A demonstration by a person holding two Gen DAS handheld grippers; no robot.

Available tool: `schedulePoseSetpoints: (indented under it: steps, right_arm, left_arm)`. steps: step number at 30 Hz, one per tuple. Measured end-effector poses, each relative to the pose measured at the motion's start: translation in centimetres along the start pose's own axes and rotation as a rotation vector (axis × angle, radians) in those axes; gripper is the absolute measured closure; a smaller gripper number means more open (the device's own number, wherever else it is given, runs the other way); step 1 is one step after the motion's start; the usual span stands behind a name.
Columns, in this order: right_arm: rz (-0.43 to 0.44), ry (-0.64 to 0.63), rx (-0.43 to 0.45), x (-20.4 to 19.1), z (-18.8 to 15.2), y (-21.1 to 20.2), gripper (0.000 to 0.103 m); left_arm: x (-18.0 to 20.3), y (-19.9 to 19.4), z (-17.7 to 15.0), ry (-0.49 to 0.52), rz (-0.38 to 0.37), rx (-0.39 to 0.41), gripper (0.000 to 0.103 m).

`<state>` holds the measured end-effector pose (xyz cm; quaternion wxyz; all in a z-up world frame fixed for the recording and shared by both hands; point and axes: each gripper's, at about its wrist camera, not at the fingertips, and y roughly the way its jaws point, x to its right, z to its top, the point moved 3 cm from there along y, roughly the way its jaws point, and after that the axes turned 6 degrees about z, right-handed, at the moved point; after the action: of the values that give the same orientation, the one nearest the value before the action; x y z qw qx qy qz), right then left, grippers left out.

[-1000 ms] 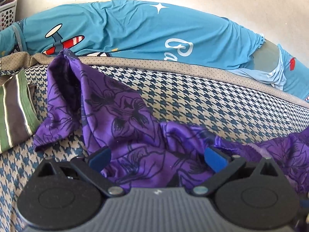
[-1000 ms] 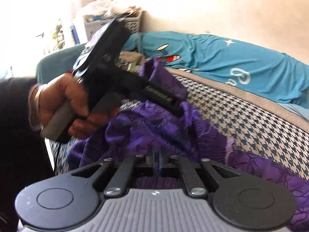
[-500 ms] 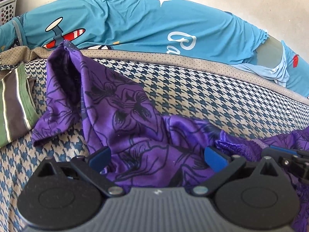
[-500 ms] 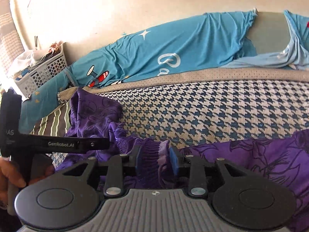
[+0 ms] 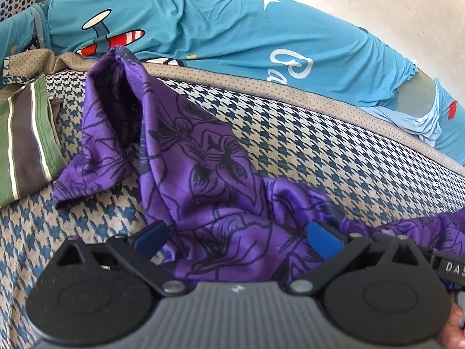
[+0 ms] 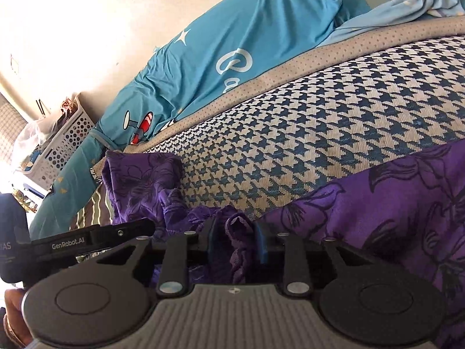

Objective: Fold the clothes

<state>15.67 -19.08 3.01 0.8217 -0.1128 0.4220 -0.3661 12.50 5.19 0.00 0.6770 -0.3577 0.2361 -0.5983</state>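
striped cloth [image 5: 23, 142]: far left on the bed, unmoved.
purple garment [image 5: 203, 180]: crumpled on the houndstooth bed cover [image 5: 334, 148], sleeve end up by the teal bedding [image 5: 203, 26]; lies as 0.5 s ago.
left gripper [image 5: 237, 234]: jaws wide apart, as before, garment fabric between the blue pads but not pinched.
right gripper [image 6: 236, 240]: jaws narrowed since 0.5 s ago, now squeezing a bunched fold of the garment; view tilted more than before.
basket [image 6: 62, 148]: white, past the bed's far left corner.
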Motion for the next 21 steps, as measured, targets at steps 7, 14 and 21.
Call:
schedulePoseSetpoints:
  steps: [7,14,21]
  right_arm:
    - [0.023,-0.354,-0.02,-5.7,-1.7,-1.1,0.096]
    - [0.064,-0.682,-0.095,-10.4,-6.4,-2.1,0.096]
    - [0.092,-0.822,-0.163,-12.0,-9.7,-2.0,0.099]
  left_arm:
    - [-1.0,-0.8,1.2,-0.046,-0.004,0.045,0.0]
    - [-1.0,-1.5,1.7,-0.048,-0.034,0.059,0.0]
    - [0.2,-1.6,1.1,0.008,-0.061,0.051,0.0]
